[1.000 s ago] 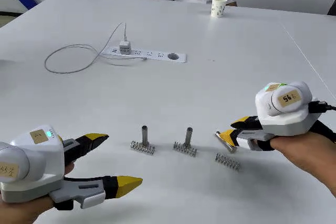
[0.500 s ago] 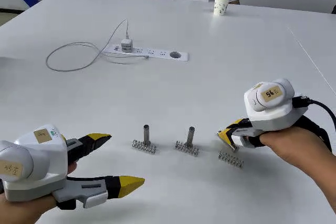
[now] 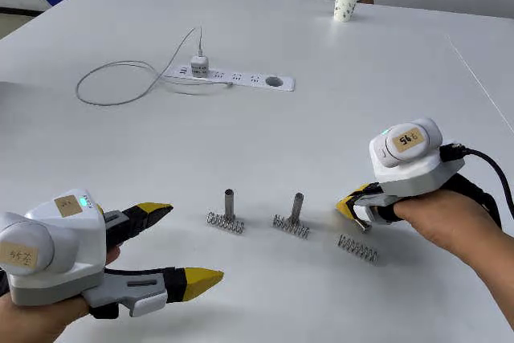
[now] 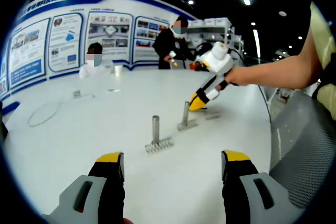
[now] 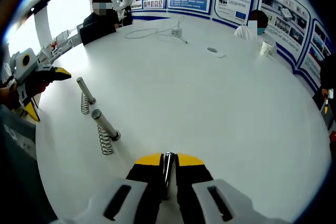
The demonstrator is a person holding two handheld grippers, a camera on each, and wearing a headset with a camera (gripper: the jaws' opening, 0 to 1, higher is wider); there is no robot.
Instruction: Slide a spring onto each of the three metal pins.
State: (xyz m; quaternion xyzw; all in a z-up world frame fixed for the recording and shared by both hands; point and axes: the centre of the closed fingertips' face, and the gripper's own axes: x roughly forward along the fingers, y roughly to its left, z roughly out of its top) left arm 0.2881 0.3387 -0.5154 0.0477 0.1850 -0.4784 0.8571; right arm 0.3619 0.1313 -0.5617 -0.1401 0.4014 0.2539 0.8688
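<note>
Two metal pins [image 3: 229,201] [image 3: 298,206] stand upright near the table's front, each with a spring [image 3: 225,222] [image 3: 291,227] lying at its base. A third spring [image 3: 357,248] lies loose to their right. My right gripper [image 3: 357,208] hovers just above that spring, shut on the third metal pin [image 5: 168,165], which shows as a thin rod between the yellow jaw tips. My left gripper [image 3: 186,245] is at the front left, open and holding nothing, aimed at the nearer pin [image 4: 155,128] and its spring [image 4: 159,145].
A white power strip [image 3: 233,79] with a plugged-in charger and a looped cable [image 3: 112,86] lies mid-table. A paper cup [image 3: 346,4] stands at the far edge in front of a seated person. The table edge runs close on the right.
My right gripper has tipped more upright and shifted slightly left and down over the loose spring, still holding the pin. The left gripper has hardly moved. The head camera has tilted.
</note>
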